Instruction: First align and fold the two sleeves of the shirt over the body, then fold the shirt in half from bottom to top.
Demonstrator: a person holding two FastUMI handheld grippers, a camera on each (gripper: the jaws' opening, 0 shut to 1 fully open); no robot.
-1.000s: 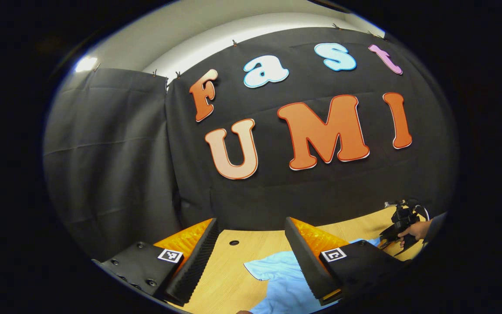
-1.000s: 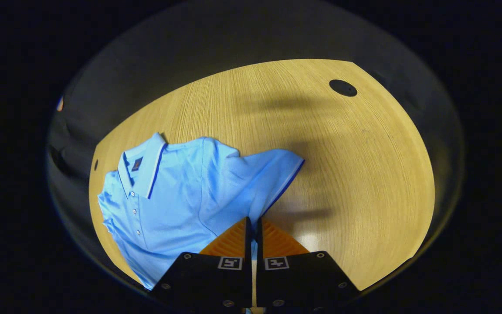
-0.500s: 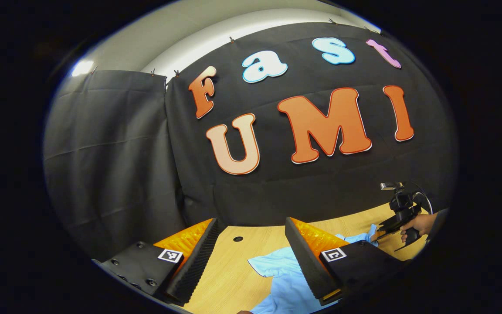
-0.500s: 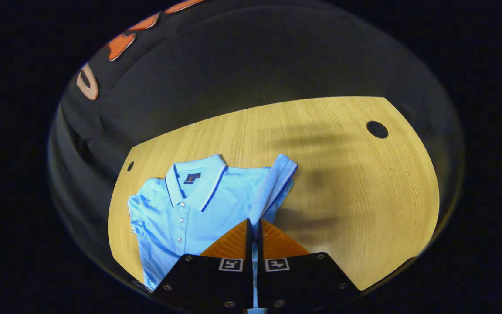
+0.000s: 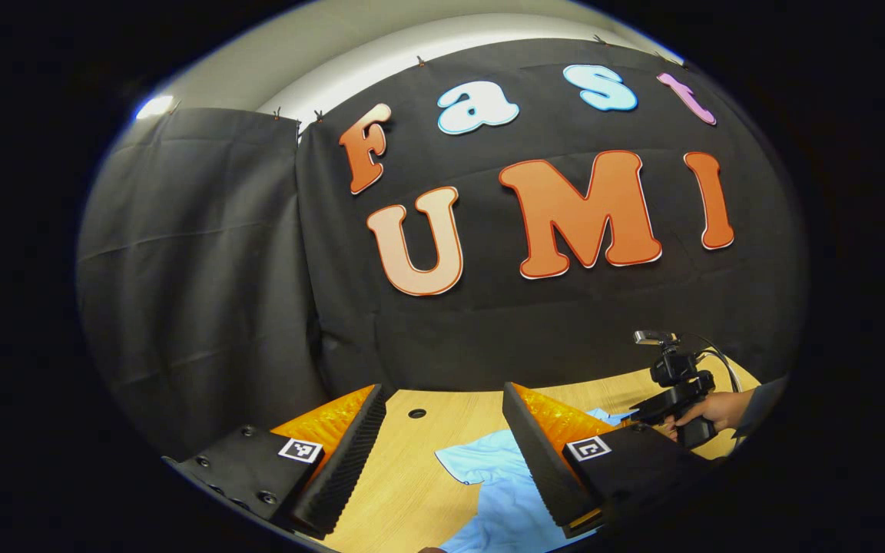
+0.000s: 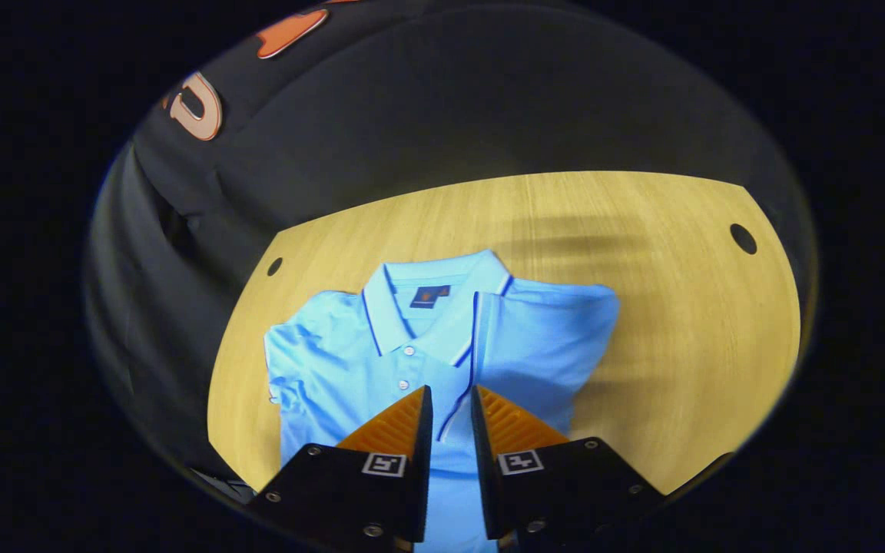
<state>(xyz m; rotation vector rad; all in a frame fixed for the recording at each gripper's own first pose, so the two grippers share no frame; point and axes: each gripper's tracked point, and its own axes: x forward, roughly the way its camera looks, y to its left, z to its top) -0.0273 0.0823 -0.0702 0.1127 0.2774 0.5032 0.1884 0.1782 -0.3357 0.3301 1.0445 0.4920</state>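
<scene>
Light blue short-sleeved polo shirt (image 6: 381,369) with dark blue trim lying face up on the pale wood-grain counter (image 6: 681,338), collar toward the black cloth wall. One sleeve (image 6: 542,338) already turned in over the chest, its trimmed cuff running down beside the button placket; the other sleeve (image 6: 289,361) spread outward at the far side, slightly rumpled, not yet folded.

Right tool (image 6: 450,403) low over the shirt front, parted to a narrow gap with the trimmed cuff edge visible between the fingers; looks released or about to be, nothing clamped. Left tool (image 5: 442,430) spread wide, empty, raised above the counter near the shirt's edge (image 5: 488,476). Farther off in the left gripper view, the other tool held in a hand (image 5: 707,411).

Judged soft, thin and light knit: no stiffness, apt to sag, drag and wrinkle when lifted. Best taken by a pinch at the hemmed cuff or the shoulder seam, where the doubled cloth gives a firmer bite. Lifted only just clear, carried across and laid down flat, to spare the fold already made. Small risk of pinching the body layer underneath as well.
</scene>
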